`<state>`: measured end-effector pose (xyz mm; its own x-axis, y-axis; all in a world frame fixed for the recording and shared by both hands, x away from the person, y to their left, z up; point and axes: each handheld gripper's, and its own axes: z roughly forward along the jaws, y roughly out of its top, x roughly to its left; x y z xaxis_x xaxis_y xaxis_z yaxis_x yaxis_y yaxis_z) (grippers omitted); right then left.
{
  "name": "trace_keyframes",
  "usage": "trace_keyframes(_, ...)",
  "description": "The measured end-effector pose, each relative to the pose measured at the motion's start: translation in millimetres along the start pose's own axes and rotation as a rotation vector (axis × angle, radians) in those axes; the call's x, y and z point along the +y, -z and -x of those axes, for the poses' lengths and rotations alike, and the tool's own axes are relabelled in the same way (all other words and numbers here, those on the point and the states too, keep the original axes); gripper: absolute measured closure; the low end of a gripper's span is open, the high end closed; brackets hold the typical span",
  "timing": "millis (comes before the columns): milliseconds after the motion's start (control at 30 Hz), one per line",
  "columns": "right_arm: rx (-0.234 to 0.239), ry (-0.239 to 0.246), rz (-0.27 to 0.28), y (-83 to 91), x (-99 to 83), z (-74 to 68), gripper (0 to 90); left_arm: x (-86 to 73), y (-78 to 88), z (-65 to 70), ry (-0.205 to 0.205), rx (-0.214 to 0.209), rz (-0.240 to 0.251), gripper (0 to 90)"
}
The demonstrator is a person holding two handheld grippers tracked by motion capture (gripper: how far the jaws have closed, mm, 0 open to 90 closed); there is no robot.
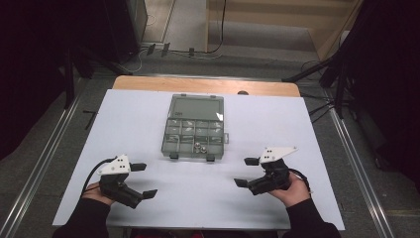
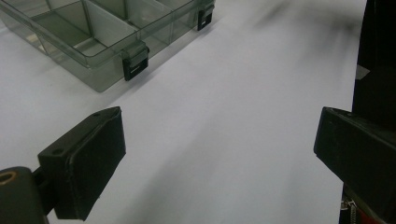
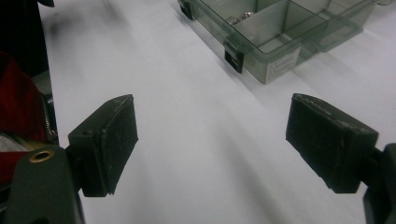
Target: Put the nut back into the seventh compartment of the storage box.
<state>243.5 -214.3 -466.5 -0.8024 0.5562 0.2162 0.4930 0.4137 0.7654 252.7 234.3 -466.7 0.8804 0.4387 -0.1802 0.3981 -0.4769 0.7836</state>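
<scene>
Clear compartment box (image 1: 194, 130) lies lid-open mid-table, metal parts (image 1: 199, 147) inside; left gripper (image 1: 143, 179) and right gripper (image 1: 246, 172) wait empty, jaws spread, near the front edge.

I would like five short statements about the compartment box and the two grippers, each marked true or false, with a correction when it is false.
1. The compartment box lies with its lid open. True.
2. The left gripper holds the box by a latch. False: its jaws are open on nothing, apart from the box.
3. The right gripper has its jaws open with nothing between them. True.
4. Every compartment is bare. False: small metal parts lie in a front compartment.
5. The box stands on a white sheet covering the table. True.
</scene>
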Motion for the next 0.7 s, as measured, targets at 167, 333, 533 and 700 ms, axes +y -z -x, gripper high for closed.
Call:
trace_keyframes(167,-0.005,-0.011,0.002,6.9,-9.3,3.3,18.0,0.2,0.1,0.5,-0.007,0.003,0.006,2.3)
trace_keyframes(333,-0.010,-0.029,-0.006,9.6,-17.2,6.0,18.0,0.6,0.2,0.7,-0.005,0.003,0.008,2.3)
trace_keyframes(533,-0.018,-0.027,-0.007,9.7,-18.8,8.1,18.0,1.0,0.5,0.4,-0.007,0.001,0.005,2.3)
trace_keyframes(700,-0.014,-0.028,-0.007,9.4,-18.8,9.1,18.0,1.0,0.8,-0.3,-0.006,0.002,0.002,2.2)
